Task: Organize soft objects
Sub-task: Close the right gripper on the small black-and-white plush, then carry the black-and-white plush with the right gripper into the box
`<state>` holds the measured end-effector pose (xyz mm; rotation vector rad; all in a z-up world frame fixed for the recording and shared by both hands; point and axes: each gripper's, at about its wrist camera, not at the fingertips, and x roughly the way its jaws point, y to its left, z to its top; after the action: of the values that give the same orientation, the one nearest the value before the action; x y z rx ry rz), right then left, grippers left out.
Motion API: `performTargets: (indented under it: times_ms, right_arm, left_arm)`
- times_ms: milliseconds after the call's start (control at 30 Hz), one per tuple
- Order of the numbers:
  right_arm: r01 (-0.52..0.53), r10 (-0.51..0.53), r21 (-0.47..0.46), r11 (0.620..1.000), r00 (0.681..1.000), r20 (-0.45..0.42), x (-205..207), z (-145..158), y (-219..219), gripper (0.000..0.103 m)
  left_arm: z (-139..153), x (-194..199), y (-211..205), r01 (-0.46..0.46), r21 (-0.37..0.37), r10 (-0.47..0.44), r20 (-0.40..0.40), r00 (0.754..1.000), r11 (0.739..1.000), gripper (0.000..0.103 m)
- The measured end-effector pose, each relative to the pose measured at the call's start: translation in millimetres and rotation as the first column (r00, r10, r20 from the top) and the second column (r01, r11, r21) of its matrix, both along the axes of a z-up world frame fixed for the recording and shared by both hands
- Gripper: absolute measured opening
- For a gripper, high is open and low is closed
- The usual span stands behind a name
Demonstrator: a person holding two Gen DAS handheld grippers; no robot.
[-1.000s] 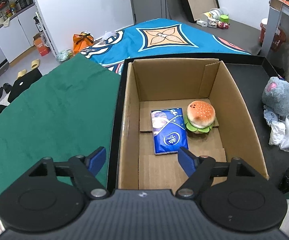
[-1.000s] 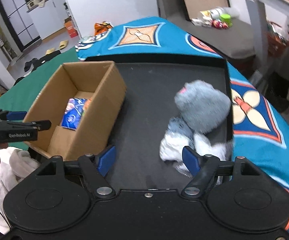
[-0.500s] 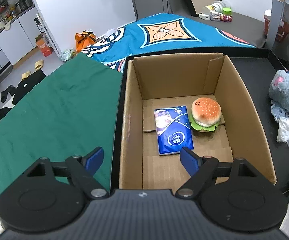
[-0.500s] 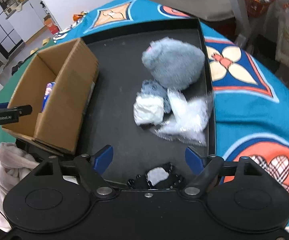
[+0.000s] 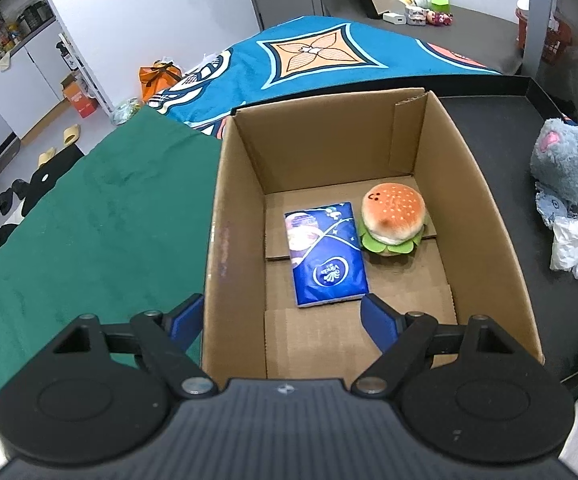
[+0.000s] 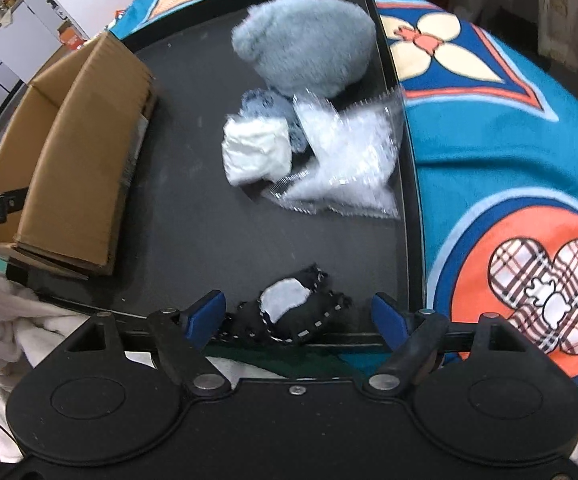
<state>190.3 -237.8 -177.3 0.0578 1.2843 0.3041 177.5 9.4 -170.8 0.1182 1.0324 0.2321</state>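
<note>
An open cardboard box [image 5: 237, 220] holds a blue tissue pack [image 5: 325, 256] and a burger plush [image 5: 393, 216]. My left gripper [image 5: 283, 316] hovers open above the box's near left corner, its fingers astride the left wall, holding nothing. On the black tray [image 6: 193, 200] lie a grey plush [image 6: 309, 44], a blue-grey cloth item [image 6: 269, 104], a white soft wad [image 6: 257, 152] and a clear plastic bag [image 6: 349, 160]. A small black toy [image 6: 285, 300] with a white patch lies at the tray's near edge. My right gripper [image 6: 297, 310] is open with that toy between its fingers, the pads apart from it.
The box [image 6: 81, 152] stands on the tray's left end. A green cloth [image 5: 89, 220] lies left of the box, a blue patterned blanket [image 6: 489, 140] right of the tray. A white cloth [image 6: 9, 320] bunches at the tray's near left corner. The tray's raised rim [image 6: 409, 200] borders the toys.
The right gripper has dropped and swung toward the tray's near edge, bringing the black toy between its fingers, and its jaws stand a little wider. The left gripper has hardly moved.
</note>
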Motion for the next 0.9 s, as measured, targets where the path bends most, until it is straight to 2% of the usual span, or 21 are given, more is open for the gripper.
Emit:
performTargets:
  times_ms: [100,233,300,367,500,900]
  right_arm:
    - [-0.004,0.004,-0.010,1.000,1.000,-0.005,2,-5,0,0.077]
    - [-0.018,0.018,-0.031,0.999,1.000,0.000,5,-8,3,0.066]
    - [-0.038,0.039,-0.041,0.998,0.999,0.020,4,-6,5,0.043]
    - [-0.035,0.036,-0.030,0.999,0.999,0.022,6,-4,4,0.031]
    - [-0.039,0.039,-0.017,0.999,0.998,0.041,9,0,5,0.020]
    - [-0.079,0.080,-0.018,0.997,0.988,0.129,6,26,20,0.018]
  left_arm:
    - [-1,1,-2,0.003,0.003,-0.003,-0.005,1.000,1.000,0.083]
    - [-3,3,-2,-0.002,0.010,0.002,-0.010,1.000,1.000,0.083]
    - [-3,4,-2,-0.002,0.011,0.002,-0.010,1.000,1.000,0.083]
    - [-4,4,-2,-0.003,0.012,0.003,-0.009,1.000,1.000,0.083]
    - [-4,3,0,-0.004,0.007,0.004,-0.006,1.000,1.000,0.083]
    - [0,-4,13,-0.027,-0.017,0.028,0.015,1.000,0.999,0.083]
